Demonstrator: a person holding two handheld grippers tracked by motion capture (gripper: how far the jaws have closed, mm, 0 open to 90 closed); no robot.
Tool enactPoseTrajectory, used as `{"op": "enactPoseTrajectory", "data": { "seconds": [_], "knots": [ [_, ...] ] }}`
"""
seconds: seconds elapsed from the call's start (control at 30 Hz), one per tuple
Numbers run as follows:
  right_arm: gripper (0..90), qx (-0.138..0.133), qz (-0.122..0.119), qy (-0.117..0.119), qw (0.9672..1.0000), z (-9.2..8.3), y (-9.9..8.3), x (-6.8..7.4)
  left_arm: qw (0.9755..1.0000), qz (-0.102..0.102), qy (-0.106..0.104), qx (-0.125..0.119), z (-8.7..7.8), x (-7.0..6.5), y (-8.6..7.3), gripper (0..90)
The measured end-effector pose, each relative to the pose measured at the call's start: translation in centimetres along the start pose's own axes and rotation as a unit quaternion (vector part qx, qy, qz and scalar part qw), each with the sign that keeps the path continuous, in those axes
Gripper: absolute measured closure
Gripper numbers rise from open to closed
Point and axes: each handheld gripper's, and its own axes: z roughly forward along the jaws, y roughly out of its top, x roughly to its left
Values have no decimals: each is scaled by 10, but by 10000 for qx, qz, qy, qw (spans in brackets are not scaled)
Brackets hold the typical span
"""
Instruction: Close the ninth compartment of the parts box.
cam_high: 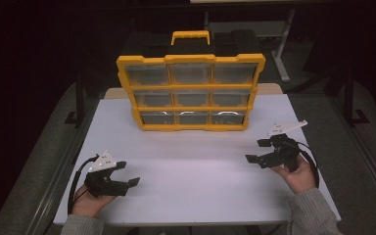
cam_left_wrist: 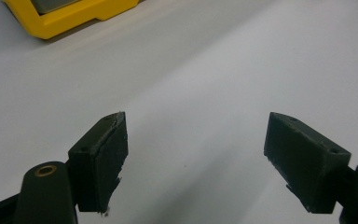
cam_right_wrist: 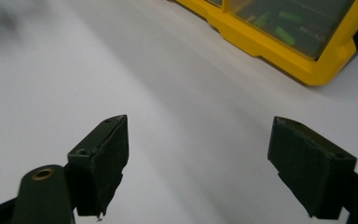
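Fingers (cam_right_wrist: 100, 168) apart; yellow organizer (cam_right_wrist: 279, 42) beyond.

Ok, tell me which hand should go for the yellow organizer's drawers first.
Probably right. The right gripper sits nearer the organizer, jaws open and empty, and its own view shows the bottom corner drawer just ahead. The left gripper, also open, rests farther back near the table edge.

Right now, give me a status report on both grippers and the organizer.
Left gripper open, empty. Right gripper open, empty. Yellow organizer upright at table's far side, untouched. Bare table between.
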Motion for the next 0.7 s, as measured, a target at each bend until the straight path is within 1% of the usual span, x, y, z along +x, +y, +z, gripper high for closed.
{"op": "enactPoseTrajectory", "data": {
  "seconds": [0.07,0.1,0.13,0.17,0.2,0.23,0.27,0.3,0.33,0.37,0.4,0.43,0.47,0.5,0.53,0.57,0.6,0.63,0.67,0.7],
  "knots": [
    [178,-18,18,-2,10000,0,-5,-1,10000,37,-16,6,-1,1,-1,211],
    [178,0,84,9,10000,-1,-7,0,10000,27,-20,7,-1,0,-1,211],
    [178,-17,49,-21,10000,-1,-9,-1,10000,-16,-12,-39,0,-1,-2,211],
    [176,-9,57,-25,10000,-1,-11,-1,10000,52,-8,5,-1,0,-3,211],
    [172,8,86,-41,10000,-2,-13,-1,10000,70,-32,56,-2,1,-4,211],
    [163,11,134,-46,9999,-2,-15,-1,10000,6,-31,-13,0,-1,-5,212],
    [161,30,190,-46,9998,-3,-17,-1,10000,42,-19,28,-1,0,-6,212],
    [161,11,198,-42,9998,-3,-19,-1,10000,21,-12,-2,-1,-1,-6,211],
    [161,-4,166,-44,9999,-3,-21,-2,10000,8,-15,31,-1,-1,-7,212],
    [161,7,225,-48,9997,-4,-22,-1,10000,58,-15,66,-2,-1,-7,211],
    [161,4,189,-36,9998,-4,-23,-2,9999,87,-9,75,-2,-1,-8,211],
    [161,-6,226,-38,9997,-4,-24,-1,9999,81,-11,74,-2,-2,-8,212],
    [159,-29,203,-32,9998,-3,-25,-2,10000,27,-16,40,-1,-3,-9,211],
    [157,-10,269,6,9996,-3,-26,-1,10000,39,-19,73,-1,-3,-10,211],
    [157,-27,265,21,9996,-3,-27,-1,9999,72,-35,95,0,-3,-10,211],
    [157,-33,242,41,9997,-2,-29,-1,9999,35,-49,96,1,-4,-11,211],
    [157,-27,251,49,9997,-2,-30,1,9999,69,-60,140,2,-4,-11,211],
    [157,-2,240,34,9997,-2,-30,2,9999,57,-72,132,3,-5,-10,210],
    [157,27,181,10,9998,-1,-31,4,9999,65,-83,124,4,-5,-10,208],
    [157,55,160,5,9999,-1,-31,6,9997,155,-91,171,4,-5,-9,206]
  ]
}}
